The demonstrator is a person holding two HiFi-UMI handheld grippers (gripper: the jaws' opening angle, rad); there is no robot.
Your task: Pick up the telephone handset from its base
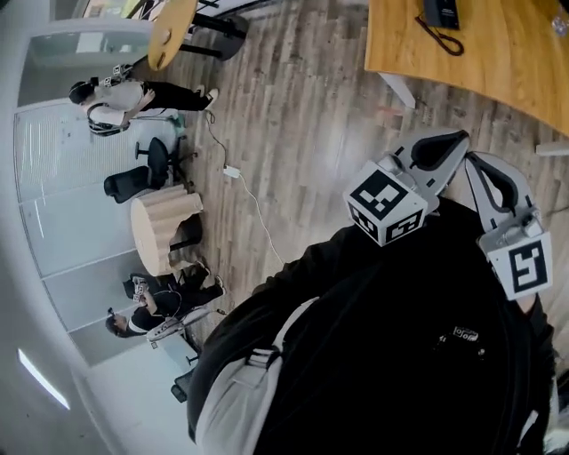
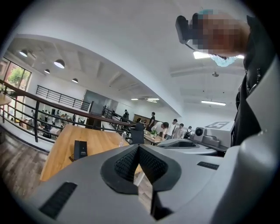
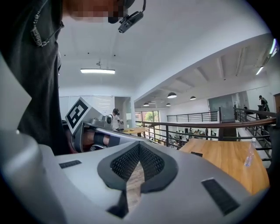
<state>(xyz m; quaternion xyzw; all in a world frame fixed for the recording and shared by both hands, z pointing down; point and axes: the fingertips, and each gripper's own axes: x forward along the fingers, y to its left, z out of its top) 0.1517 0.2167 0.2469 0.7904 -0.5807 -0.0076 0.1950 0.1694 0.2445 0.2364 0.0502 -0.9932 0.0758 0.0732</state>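
Though well apart from the telephone (image 1: 441, 12), sitting untouched on the far wooden table (image 1: 498, 62), holds left gripper (image 2: 138, 147) and right gripper (image 3: 139, 145) close to the body, jaws pressed together, empty. Leaves everything to do: approach, open, grasp, lift.

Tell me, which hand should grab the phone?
Probably left: the left hand-held gripper sits slightly nearer the telephone on the desk than the right hand-held gripper. Both are shut, empty and far off.
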